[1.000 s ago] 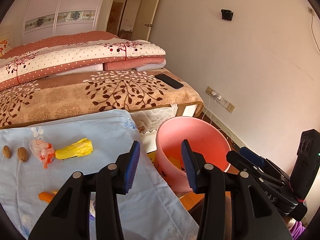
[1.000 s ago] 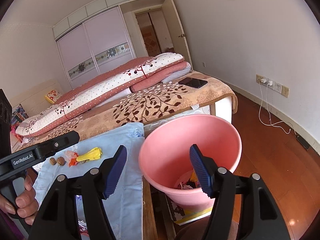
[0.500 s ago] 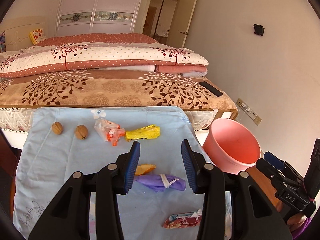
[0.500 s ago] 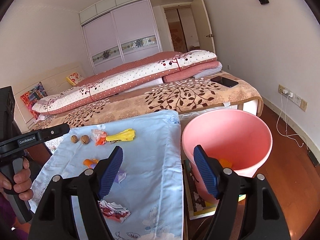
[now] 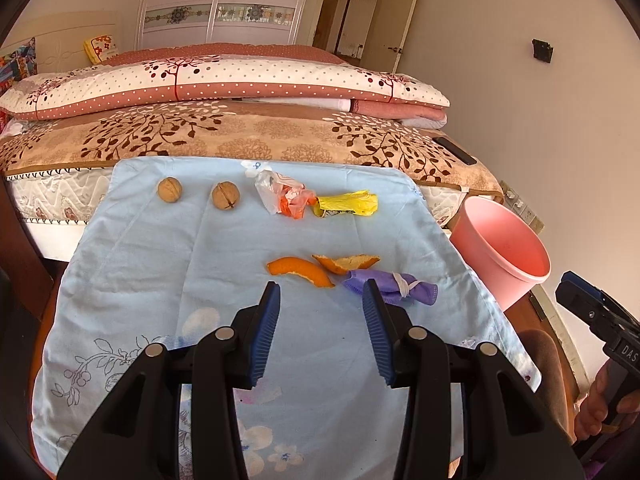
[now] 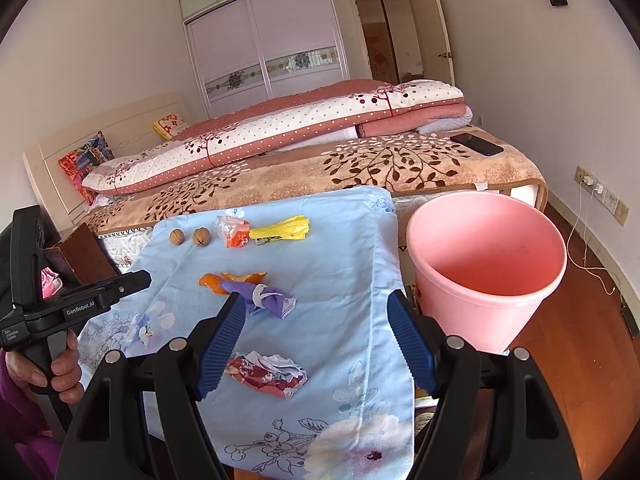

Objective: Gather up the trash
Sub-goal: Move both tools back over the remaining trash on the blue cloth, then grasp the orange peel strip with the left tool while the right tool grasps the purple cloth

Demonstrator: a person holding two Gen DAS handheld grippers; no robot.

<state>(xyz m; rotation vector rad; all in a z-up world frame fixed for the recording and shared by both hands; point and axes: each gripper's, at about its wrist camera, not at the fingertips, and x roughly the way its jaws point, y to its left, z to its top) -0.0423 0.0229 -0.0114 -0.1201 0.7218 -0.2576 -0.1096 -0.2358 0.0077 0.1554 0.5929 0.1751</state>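
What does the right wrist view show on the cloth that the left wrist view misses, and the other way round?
Only the right wrist view shows the crumpled red-and-white wrapper lying on the blue cloth near the open right hand-held gripper.

Only the left wrist view shows both orange peels clearly apart, just ahead of the open left hand-held gripper.

Both show the two walnuts, the yellow bag, the purple mask and the pink bucket.

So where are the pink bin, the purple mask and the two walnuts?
pink bin [image 6: 556,268]: right wrist view, right rim.
purple mask [image 5: 420,290]: left wrist view, right half.
two walnuts [image 5: 225,196]: left wrist view, right nut's shell.
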